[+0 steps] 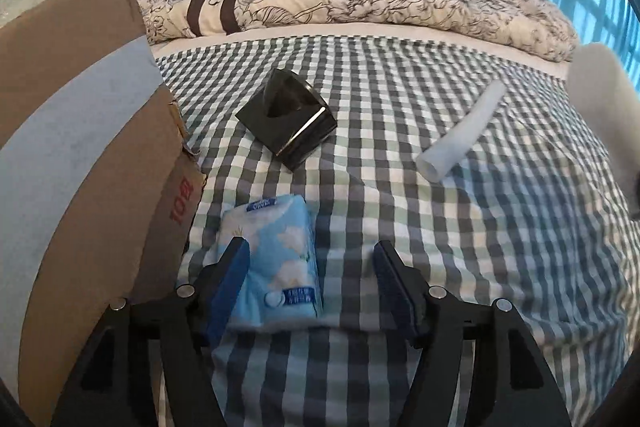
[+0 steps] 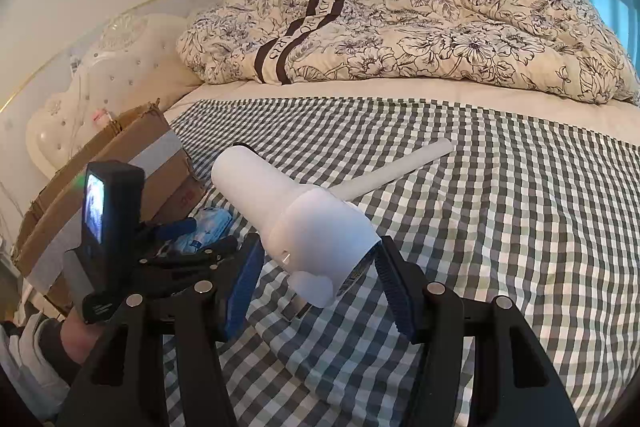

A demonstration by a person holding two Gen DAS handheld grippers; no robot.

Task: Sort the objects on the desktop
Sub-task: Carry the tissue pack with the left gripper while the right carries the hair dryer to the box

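White plastic cylinder (image 2: 304, 223), flared base, tilted.

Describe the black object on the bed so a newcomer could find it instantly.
On the checked sheet, beside the cardboard box, sits a glossy black cube-shaped holder. It lies beyond the blue tissue pack and left of the white tube; it is the only dark item.

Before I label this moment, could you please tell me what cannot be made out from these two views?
- Cardboard box interior: left wrist view shows only flaps and outer side; the frame edge cuts it.
- Black box: hidden in the right wrist view behind the white appliance.
- Tissue pack print: too small to read.
- Right hand-held gripper: whether its pads actually grip the appliance is unclear.
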